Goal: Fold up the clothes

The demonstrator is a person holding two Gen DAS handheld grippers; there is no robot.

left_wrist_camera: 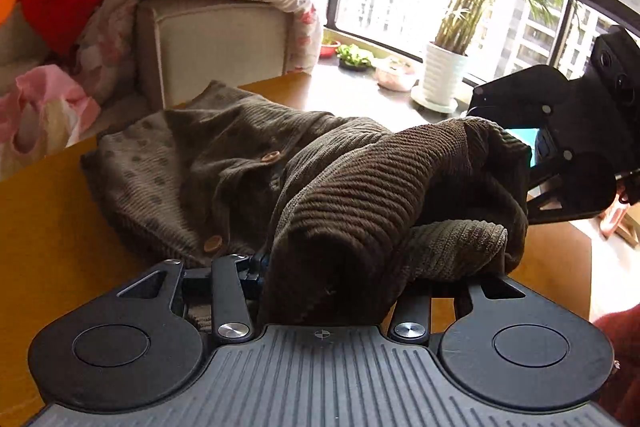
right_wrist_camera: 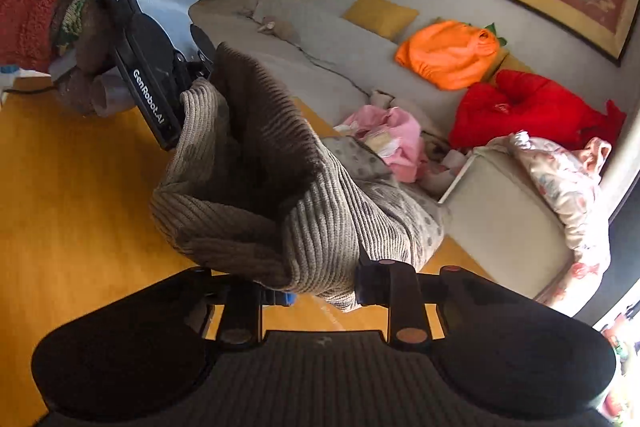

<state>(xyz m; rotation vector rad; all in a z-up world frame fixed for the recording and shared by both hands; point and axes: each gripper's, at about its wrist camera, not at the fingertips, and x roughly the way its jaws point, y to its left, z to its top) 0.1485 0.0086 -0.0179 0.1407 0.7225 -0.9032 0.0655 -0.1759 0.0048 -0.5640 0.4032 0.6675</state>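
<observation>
Left gripper (left_wrist_camera: 320, 267): clamped on the ribbed hem of the cardigan (left_wrist_camera: 224, 163). Right gripper (right_wrist_camera: 316, 283): clamped on the same hem, lifted off the table (left_wrist_camera: 48, 227). Fold judged mid-way: hem raised, not yet laid over; upper half resting on the table. Room, left to right: sofa (right_wrist_camera: 320, 39) with strewn clothes, potted palm (left_wrist_camera: 444, 75), window.

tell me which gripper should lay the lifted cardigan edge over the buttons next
Left, probably. The left gripper faces the brown cardigan and its wooden buttons on the table; the right gripper grips from the side.
</observation>
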